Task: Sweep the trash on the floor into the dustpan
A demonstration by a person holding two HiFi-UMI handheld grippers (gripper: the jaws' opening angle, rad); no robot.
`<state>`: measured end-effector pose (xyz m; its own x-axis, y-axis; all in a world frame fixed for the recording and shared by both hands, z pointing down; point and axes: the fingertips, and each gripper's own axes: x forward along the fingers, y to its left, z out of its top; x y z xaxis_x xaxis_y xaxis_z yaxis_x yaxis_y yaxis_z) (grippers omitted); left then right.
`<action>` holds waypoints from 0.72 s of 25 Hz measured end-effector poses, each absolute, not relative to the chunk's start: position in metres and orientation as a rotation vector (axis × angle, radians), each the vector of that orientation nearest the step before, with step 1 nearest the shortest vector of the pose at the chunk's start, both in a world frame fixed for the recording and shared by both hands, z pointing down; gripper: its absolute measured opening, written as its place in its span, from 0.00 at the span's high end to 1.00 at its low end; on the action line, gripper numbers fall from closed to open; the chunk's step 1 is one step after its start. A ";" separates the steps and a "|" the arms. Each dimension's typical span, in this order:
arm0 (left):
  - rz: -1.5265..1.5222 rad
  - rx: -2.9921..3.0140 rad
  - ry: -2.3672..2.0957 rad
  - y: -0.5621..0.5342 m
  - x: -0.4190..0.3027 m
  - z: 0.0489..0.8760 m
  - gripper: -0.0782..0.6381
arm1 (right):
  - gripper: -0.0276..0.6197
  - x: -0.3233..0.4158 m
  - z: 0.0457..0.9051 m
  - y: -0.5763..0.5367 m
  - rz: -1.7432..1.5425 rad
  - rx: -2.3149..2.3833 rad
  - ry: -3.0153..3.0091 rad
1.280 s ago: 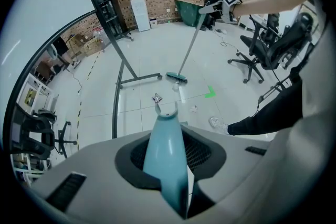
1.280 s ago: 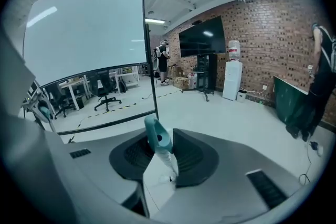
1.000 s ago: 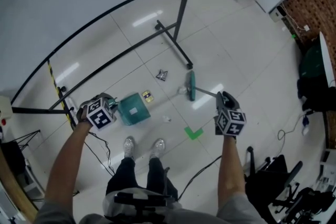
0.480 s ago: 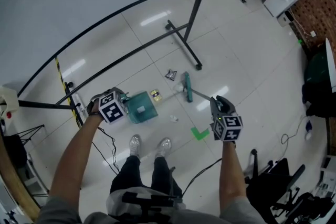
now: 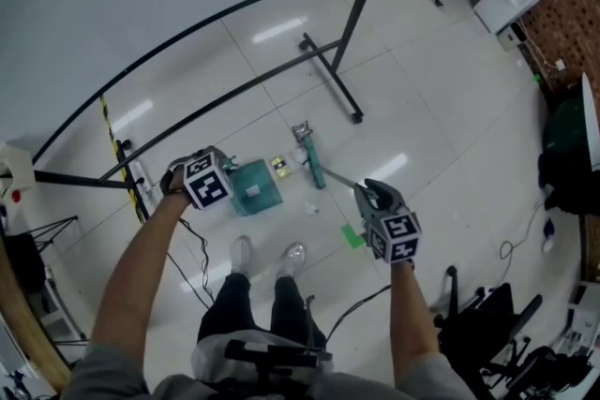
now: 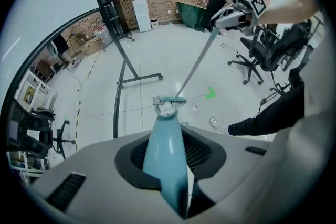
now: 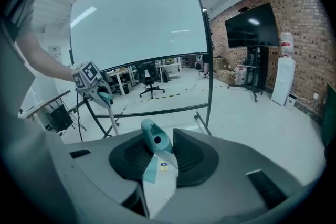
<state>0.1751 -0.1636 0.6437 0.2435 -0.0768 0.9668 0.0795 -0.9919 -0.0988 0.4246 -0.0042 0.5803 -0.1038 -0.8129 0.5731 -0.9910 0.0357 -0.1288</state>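
My left gripper (image 5: 203, 179) is shut on the teal handle (image 6: 165, 157) of a teal dustpan (image 5: 255, 187) that rests on the white tile floor. To the right, my right gripper (image 5: 377, 201) is shut on the broom's handle (image 7: 156, 143), which slants down to the teal broom head (image 5: 312, 163). A silver crumpled wrapper (image 5: 301, 130) lies at the head's far end. Between the head and the pan sits a yellow packet (image 5: 279, 167). A white paper scrap (image 5: 310, 210) lies nearer my feet. The left gripper view shows the broom head (image 6: 171, 99) just beyond the handle.
A black tubular stand (image 5: 330, 75) with a floor foot crosses behind the trash. Yellow-black tape (image 5: 116, 155) runs at the left. A green tape mark (image 5: 352, 236) is near the right gripper. My shoes (image 5: 242, 254) are below the pan; office chairs (image 5: 487, 306) stand at the lower right.
The right gripper has swung left, and the broom head has slid left across the floor toward the yellow packet and dustpan. The left gripper and dustpan have stayed put.
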 end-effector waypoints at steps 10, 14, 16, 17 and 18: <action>-1.869 -2.370 -0.001 -0.164 0.182 0.645 0.76 | 0.80 0.335 0.576 -0.007 0.804 1.638 -2.165; -1.866 -2.372 0.001 -0.163 0.179 0.646 0.76 | 0.80 0.306 0.567 -0.009 0.846 1.596 -2.236; -1.865 -2.373 0.003 -0.162 0.176 0.647 0.76 | 0.80 0.299 0.565 -0.010 0.849 1.593 -2.250; -1.866 -2.374 0.003 -0.161 0.175 0.647 0.76 | 0.80 0.299 0.564 -0.011 0.847 1.600 -2.252; -1.866 -2.376 0.003 -0.161 0.174 0.647 0.76 | 0.81 0.300 0.564 -0.012 0.840 1.610 -2.252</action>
<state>0.1736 -0.1606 0.6474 0.2398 -0.0758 0.9679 0.0730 -0.9927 -0.0959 0.3003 -0.0120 0.5639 -0.3594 -0.7816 0.5098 -0.9245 0.2241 -0.3082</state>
